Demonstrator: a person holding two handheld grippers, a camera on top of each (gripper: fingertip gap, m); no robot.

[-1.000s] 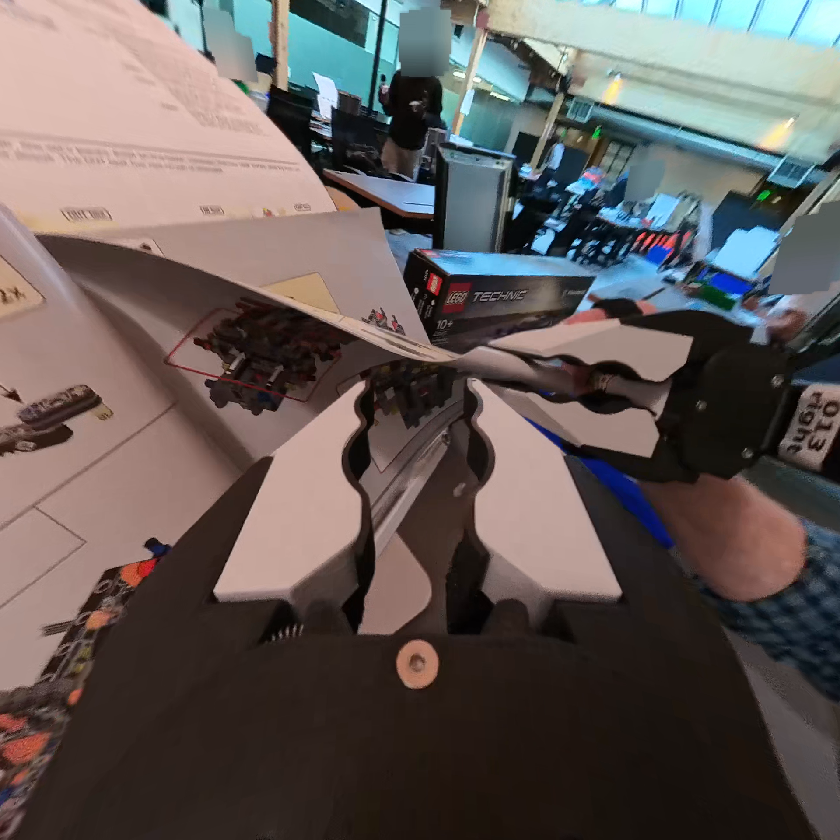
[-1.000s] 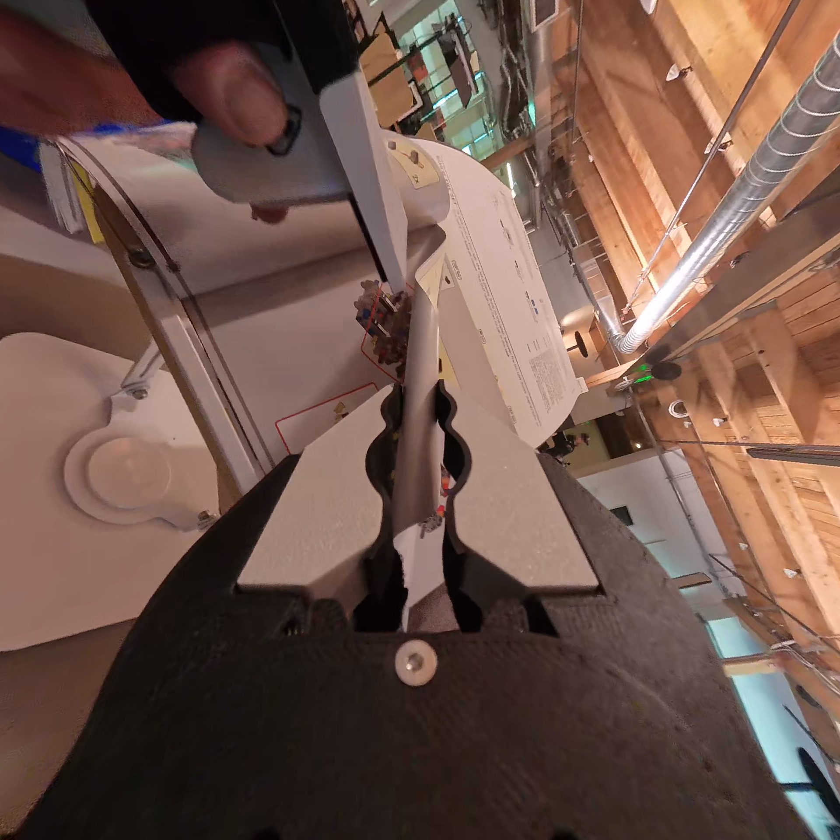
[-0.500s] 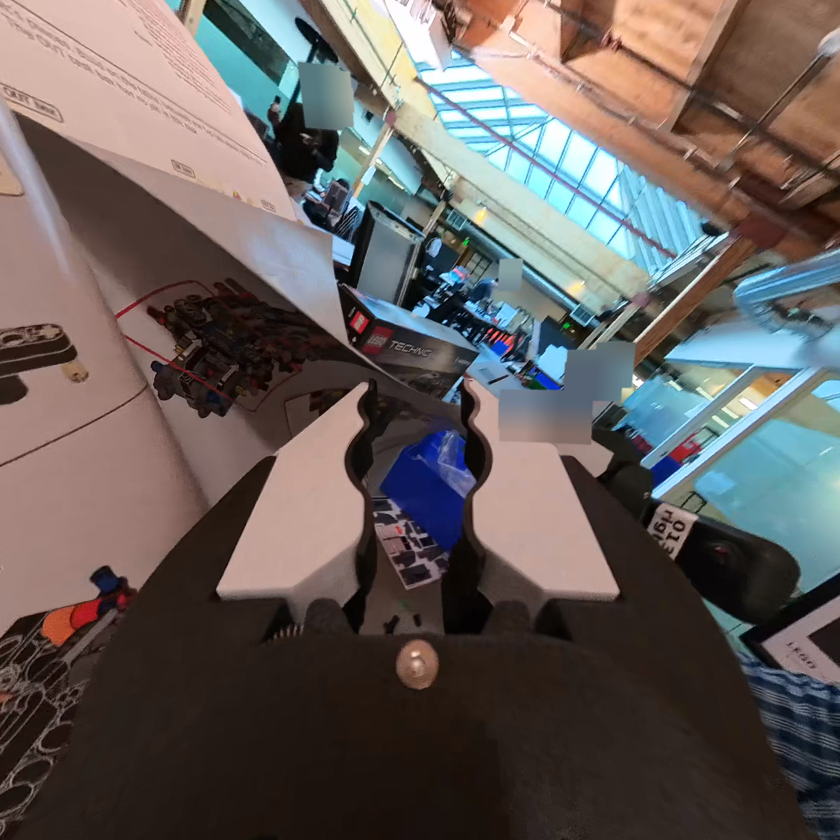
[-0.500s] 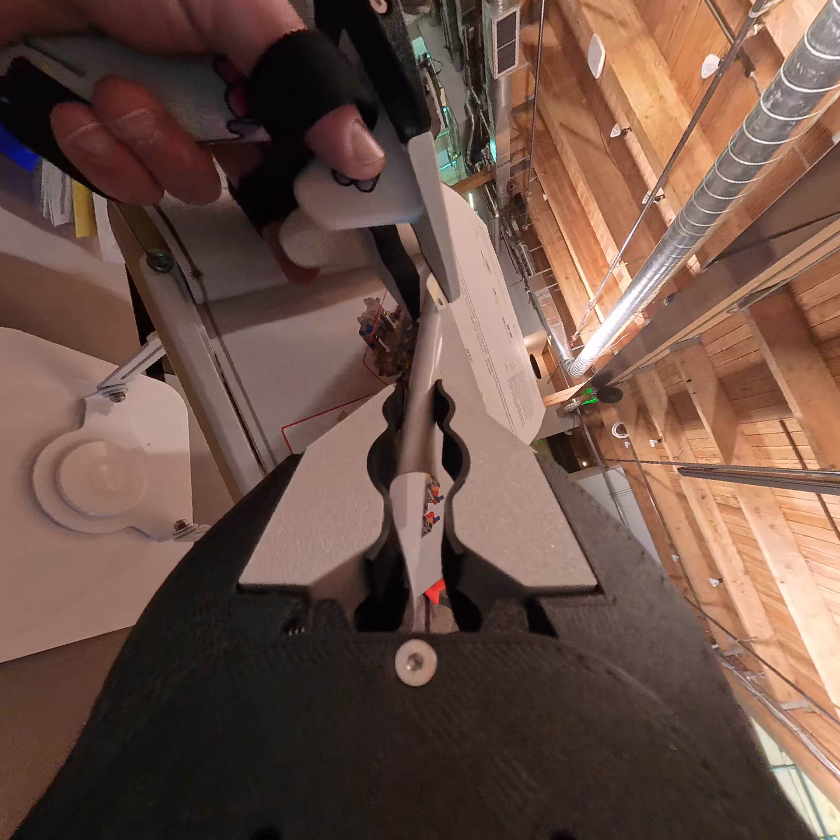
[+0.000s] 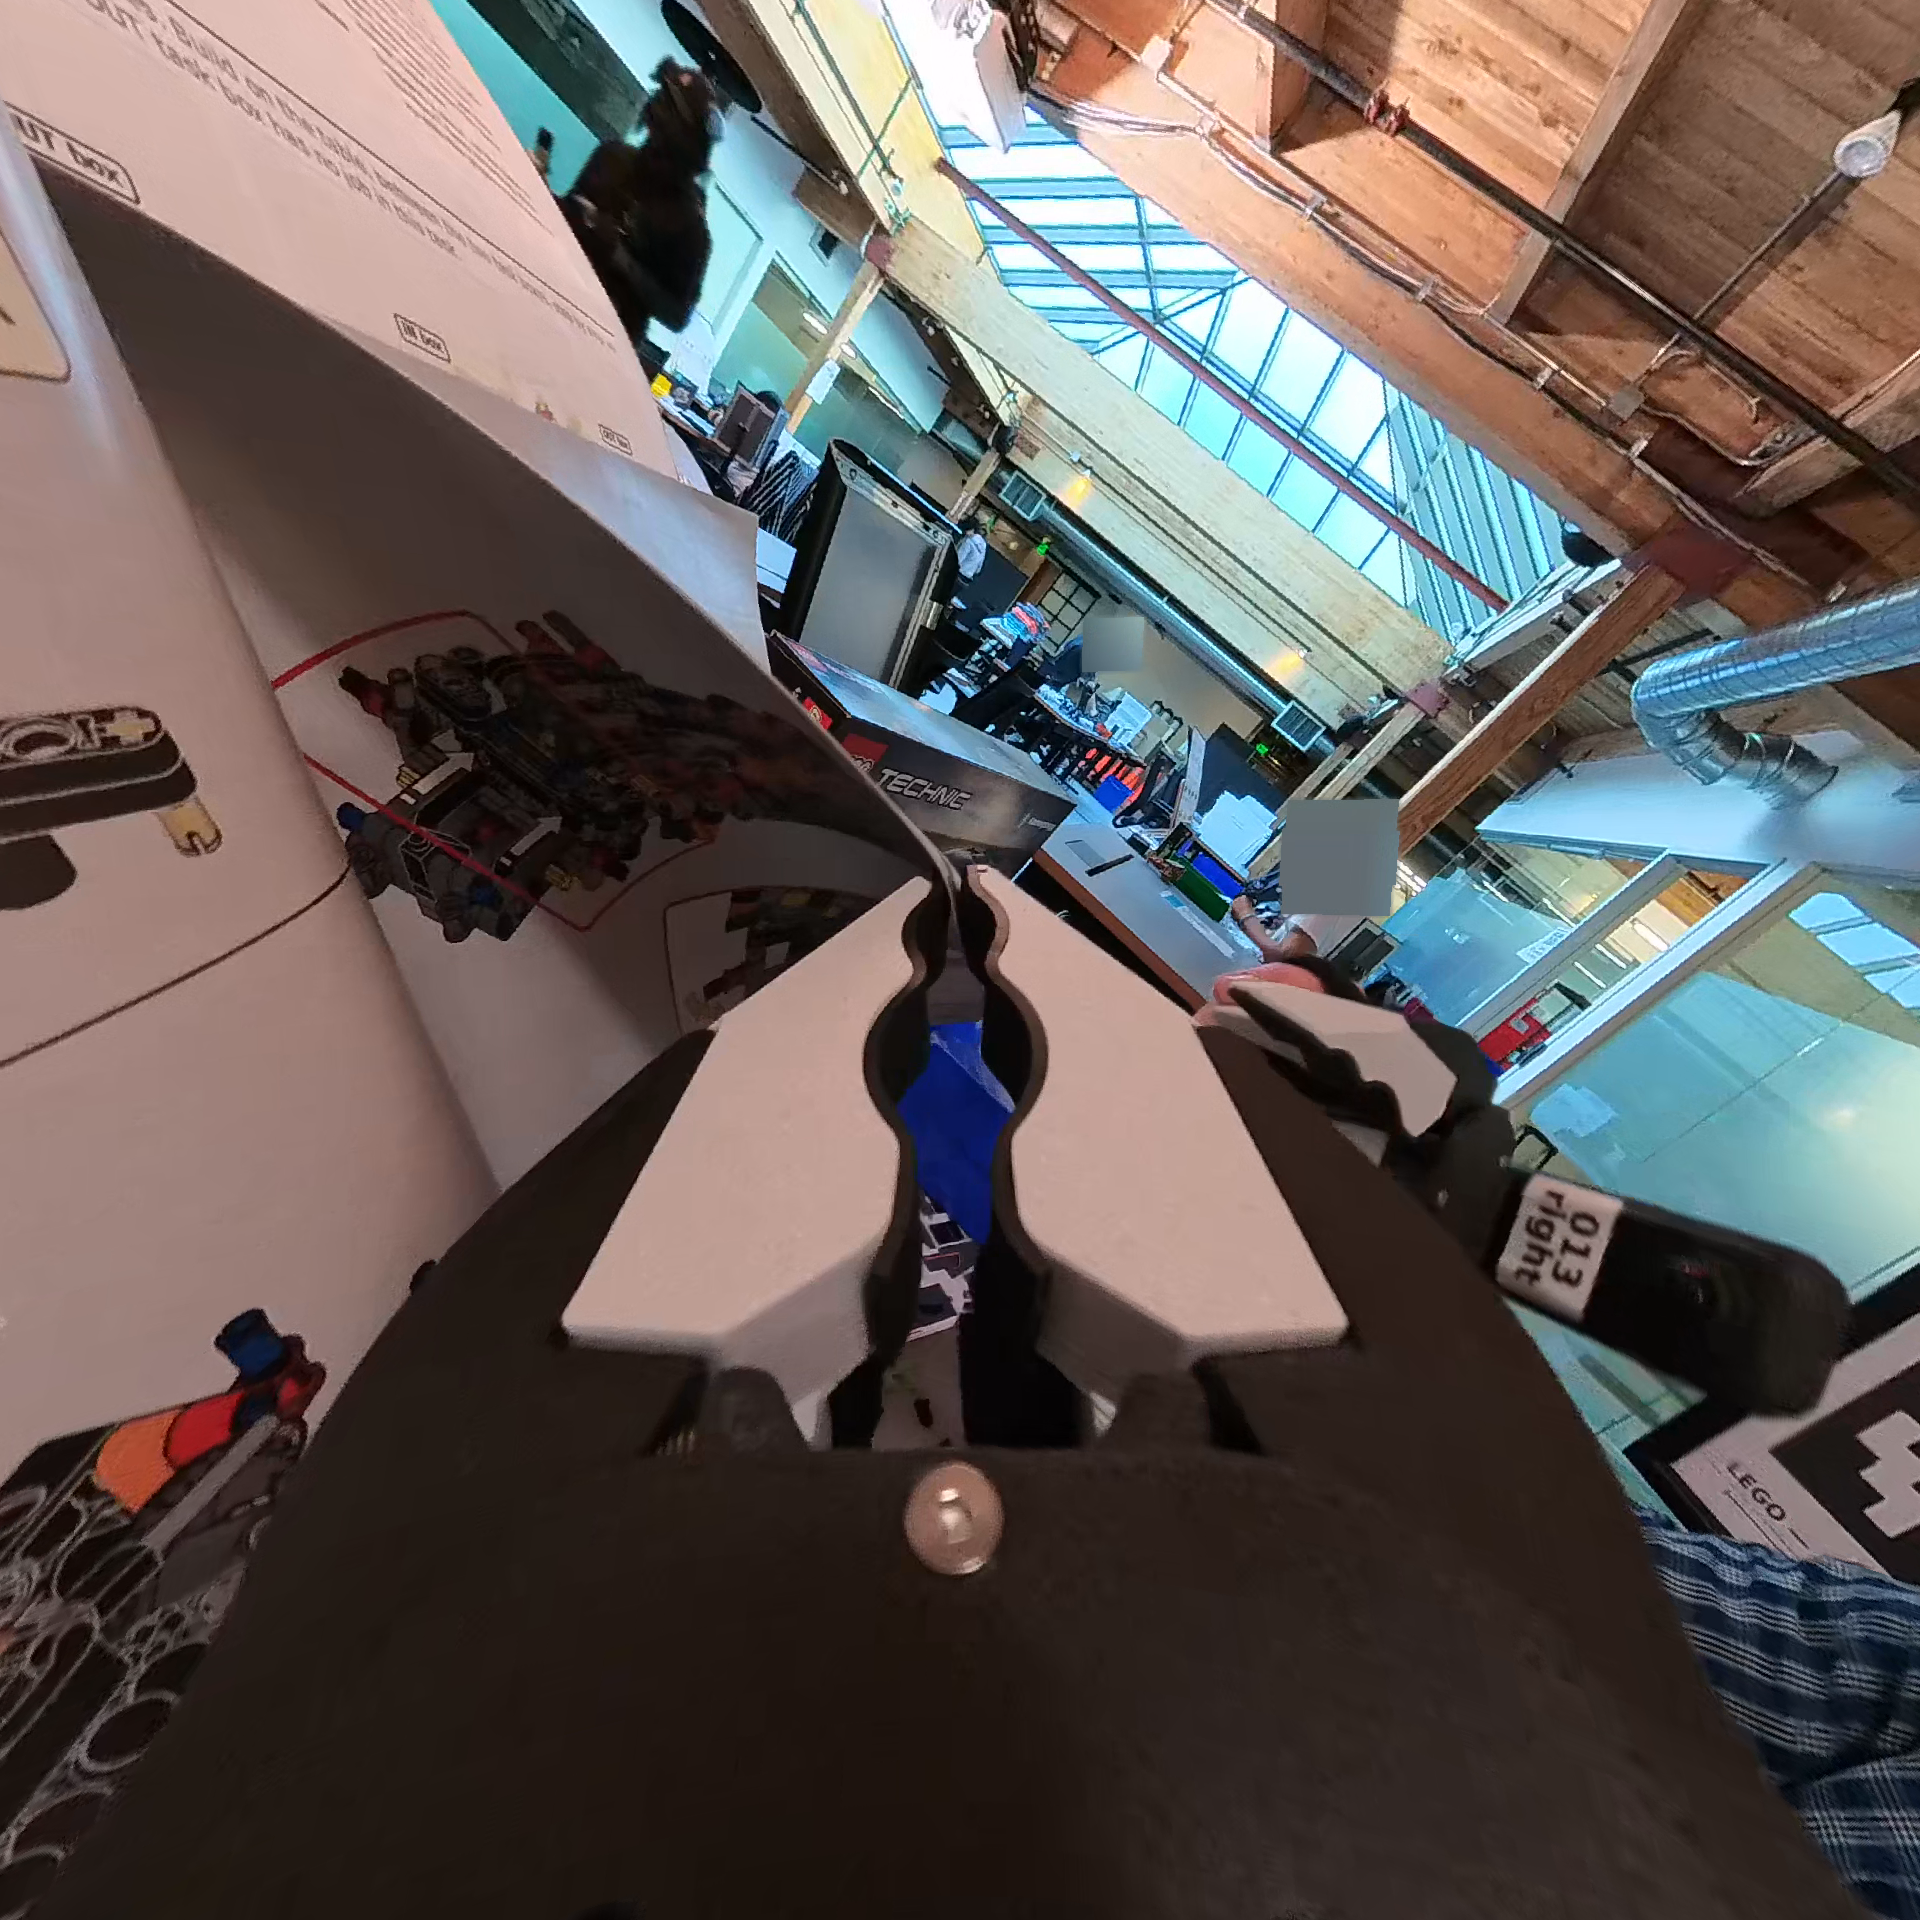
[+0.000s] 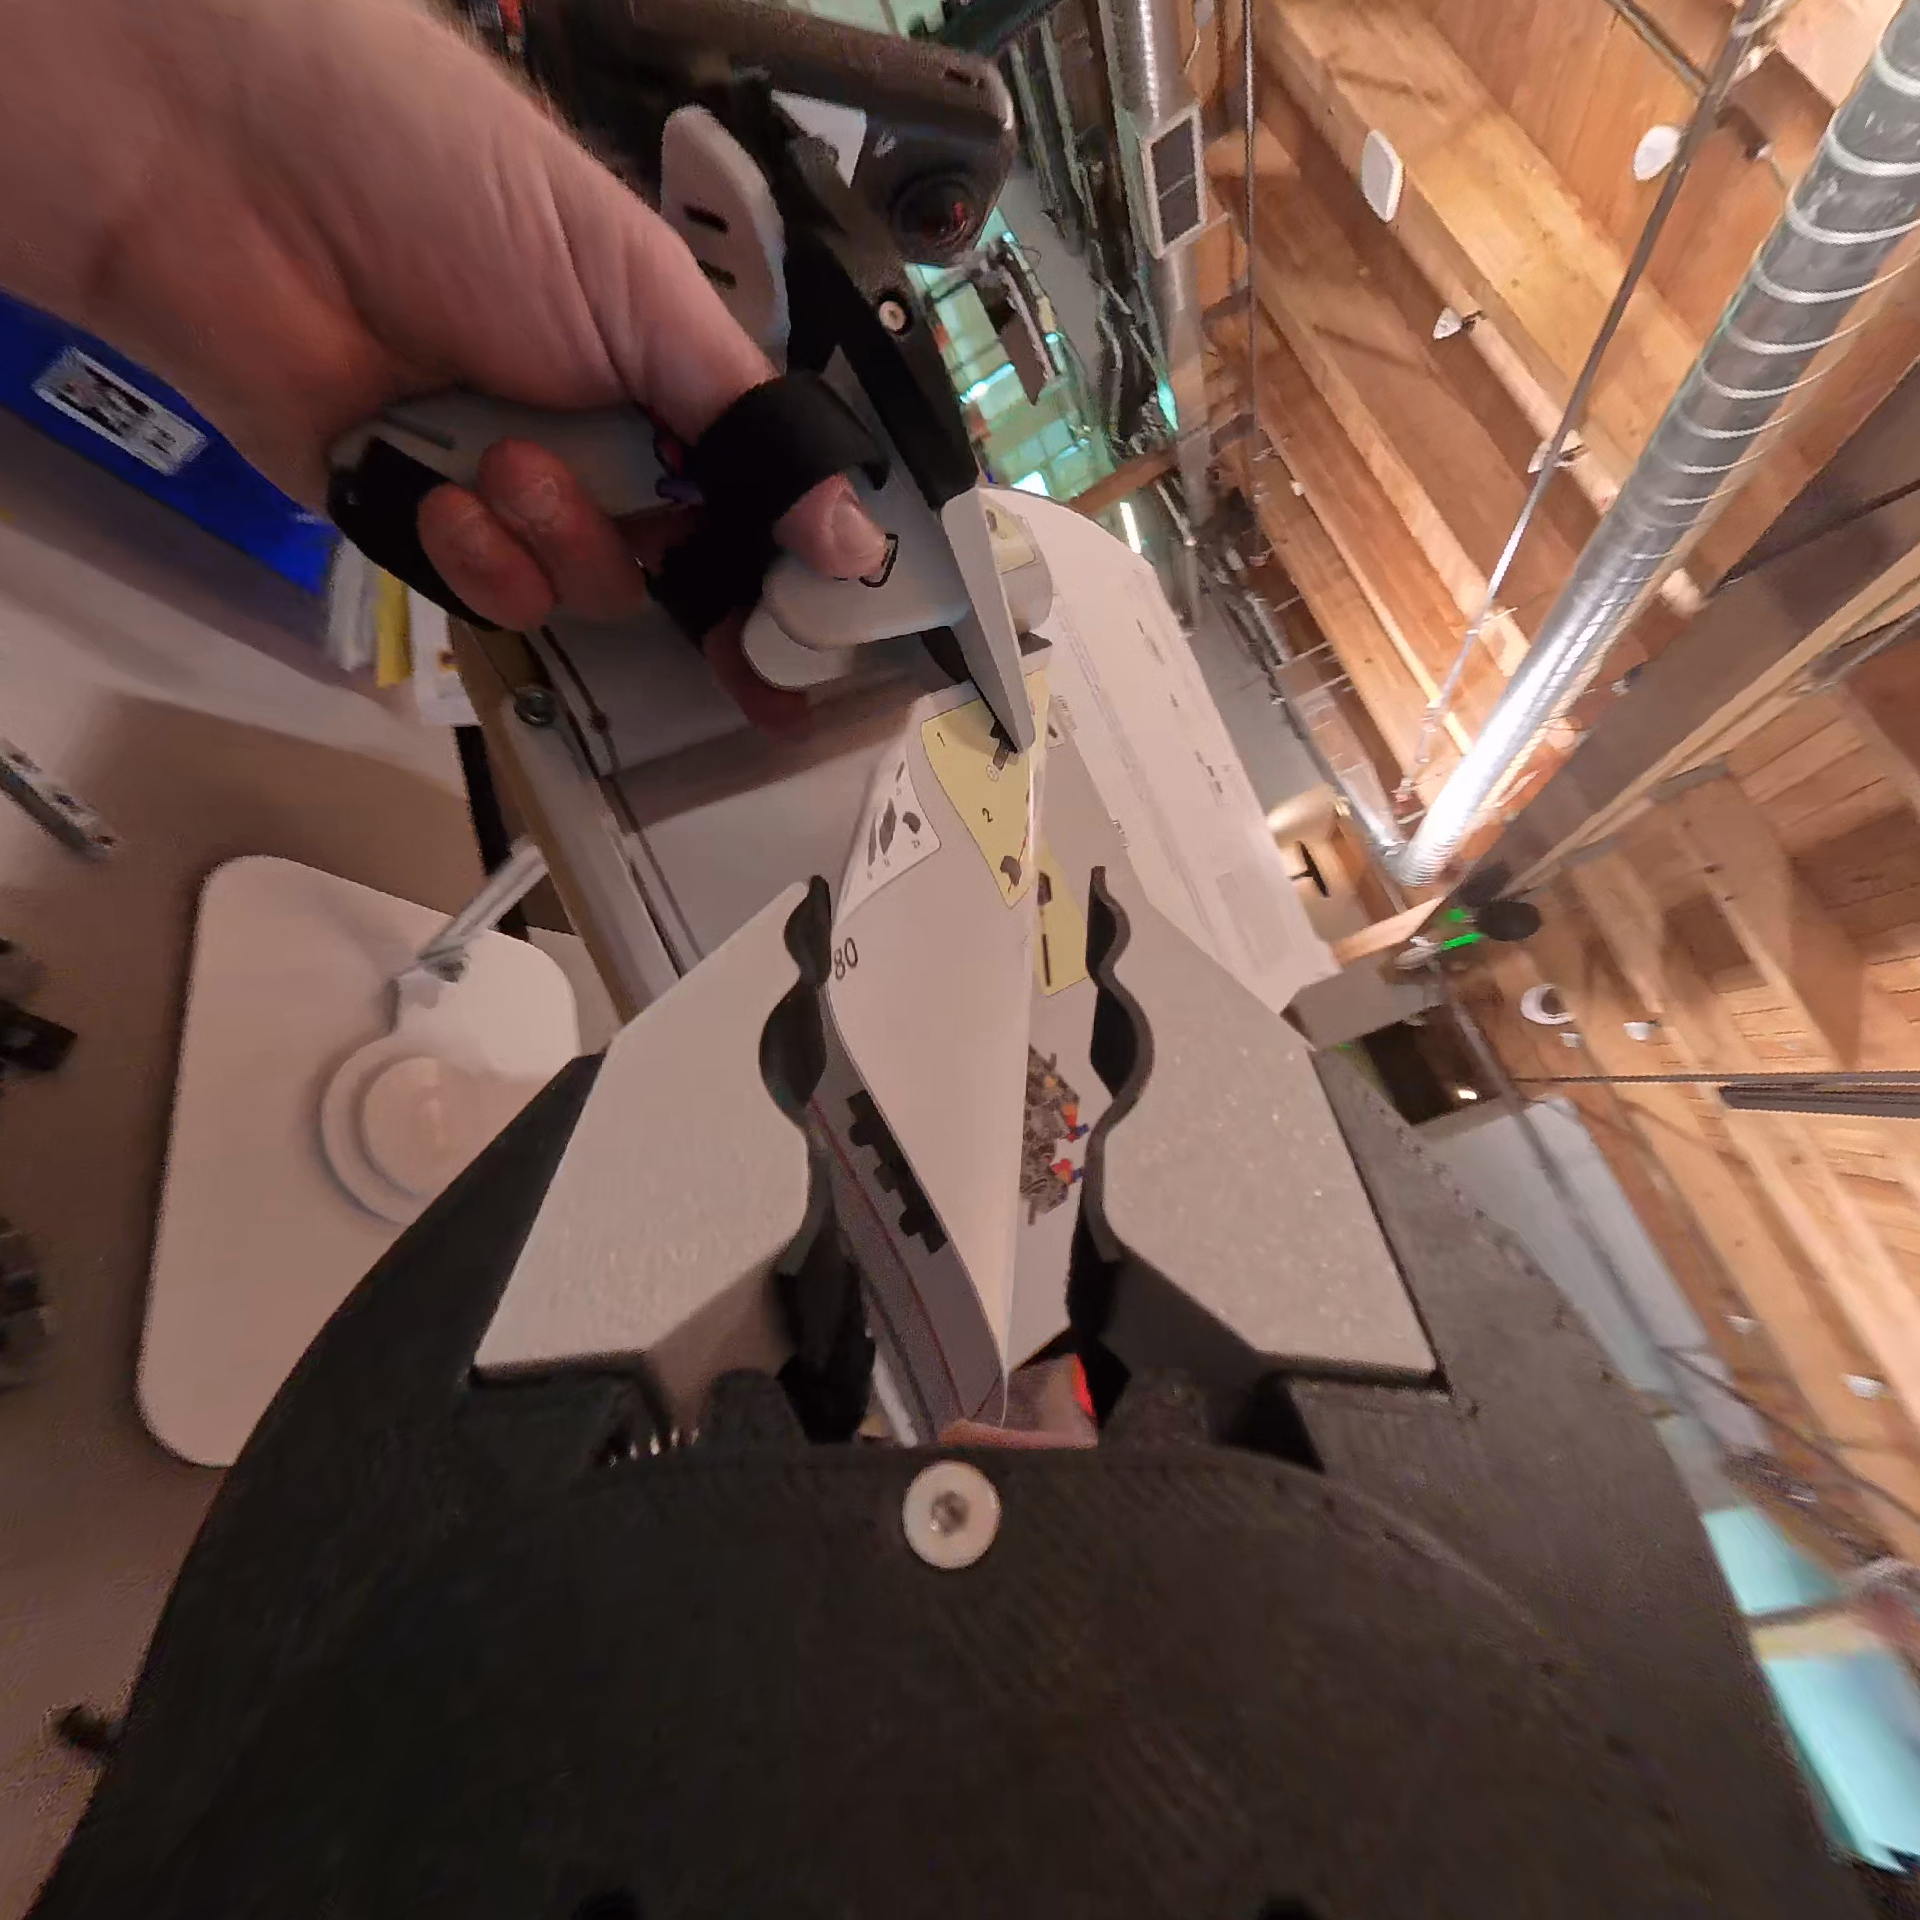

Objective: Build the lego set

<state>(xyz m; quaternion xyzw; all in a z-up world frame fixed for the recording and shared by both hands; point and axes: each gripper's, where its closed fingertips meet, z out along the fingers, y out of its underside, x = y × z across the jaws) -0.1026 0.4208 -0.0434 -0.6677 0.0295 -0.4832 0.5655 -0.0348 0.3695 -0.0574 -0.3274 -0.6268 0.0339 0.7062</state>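
Observation:
The lego instruction booklet stands open on a holder. In the left wrist view one of its pages (image 5: 520, 748) curves from the left into my left gripper (image 5: 956, 888), which is shut on the page's edge. My right gripper (image 5: 1340, 1049) shows at the right, just behind. In the right wrist view my right gripper (image 6: 956, 904) is open, and the page (image 6: 935, 1060) lies loose between the fingers. The left gripper (image 6: 1003, 707) shows above it, pinching the same page near its upper edge, with a hand (image 6: 364, 229) holding it.
A black lego box (image 5: 966, 790) lies behind the booklet. A white printed sheet (image 5: 312, 156) stands above the booklet. The holder's white base (image 6: 343, 1122) rests on the tan table. A blue bin (image 6: 156, 447) sits at the left. Dark parts lie at the far left edge (image 6: 21, 1039). There is about 9 centimetres between the tips of the two grippers.
My right gripper held the page and has now opened and let it go. My left gripper, open before, has shut on the page's edge and both views have tilted upward.

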